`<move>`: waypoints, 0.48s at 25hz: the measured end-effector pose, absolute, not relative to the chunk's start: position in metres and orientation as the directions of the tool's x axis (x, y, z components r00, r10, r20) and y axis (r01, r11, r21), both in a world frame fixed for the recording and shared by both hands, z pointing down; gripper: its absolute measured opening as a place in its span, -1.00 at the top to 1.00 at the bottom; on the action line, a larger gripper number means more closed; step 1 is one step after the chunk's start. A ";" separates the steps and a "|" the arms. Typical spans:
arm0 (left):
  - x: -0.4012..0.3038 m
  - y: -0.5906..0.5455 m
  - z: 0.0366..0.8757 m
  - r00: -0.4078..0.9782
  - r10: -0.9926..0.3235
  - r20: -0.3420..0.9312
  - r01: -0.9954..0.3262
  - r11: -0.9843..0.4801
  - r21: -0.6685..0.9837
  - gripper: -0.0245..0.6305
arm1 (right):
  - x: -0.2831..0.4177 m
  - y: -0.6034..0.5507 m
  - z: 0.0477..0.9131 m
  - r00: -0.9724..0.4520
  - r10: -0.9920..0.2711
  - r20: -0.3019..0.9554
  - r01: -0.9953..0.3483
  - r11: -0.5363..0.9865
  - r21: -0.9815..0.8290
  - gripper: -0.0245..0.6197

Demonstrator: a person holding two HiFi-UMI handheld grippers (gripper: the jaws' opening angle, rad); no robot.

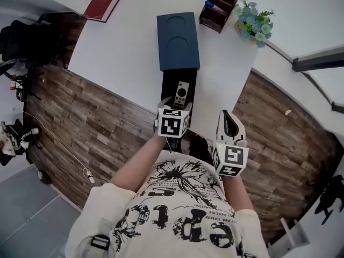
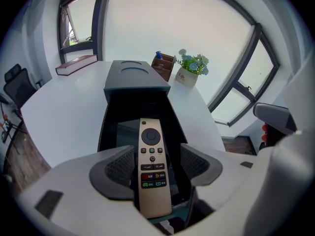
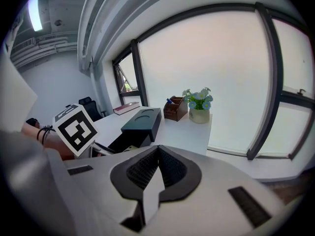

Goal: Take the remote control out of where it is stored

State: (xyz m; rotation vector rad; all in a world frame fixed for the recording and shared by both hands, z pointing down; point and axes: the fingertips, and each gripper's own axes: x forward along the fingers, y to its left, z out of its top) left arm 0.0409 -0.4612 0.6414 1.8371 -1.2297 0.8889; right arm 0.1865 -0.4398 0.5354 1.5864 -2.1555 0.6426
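I see the remote control (image 2: 151, 166), a slim pale-gold bar with a round dial at its far end, small dark buttons below that, and red, orange and green keys nearest me. It lies face up and lengthwise in the pulled-out black drawer (image 1: 170, 87) of a dark blue box (image 1: 178, 41) that stands on the white table (image 1: 123, 52).

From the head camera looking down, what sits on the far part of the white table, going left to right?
Red book → dark blue box → wooden pen holder → pot of blue flowers.
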 end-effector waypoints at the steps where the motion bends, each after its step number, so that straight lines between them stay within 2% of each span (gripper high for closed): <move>1: 0.041 -0.462 0.646 0.298 -0.418 0.858 -0.943 -0.269 0.196 0.07 | 0.187 -0.442 0.537 -0.284 -0.779 0.559 -0.958 0.253 -0.135 0.91; 7: 0.039 -0.462 0.663 0.265 -0.342 0.901 -0.947 -0.269 0.176 0.06 | 0.190 -0.449 0.548 -0.300 -0.758 0.580 -0.953 0.215 -0.212 0.91; 12: 0.039 -0.465 0.669 0.246 -0.316 0.916 -0.957 -0.228 0.178 0.07 | 0.192 -0.453 0.549 -0.285 -0.761 0.583 -0.958 0.211 -0.193 0.91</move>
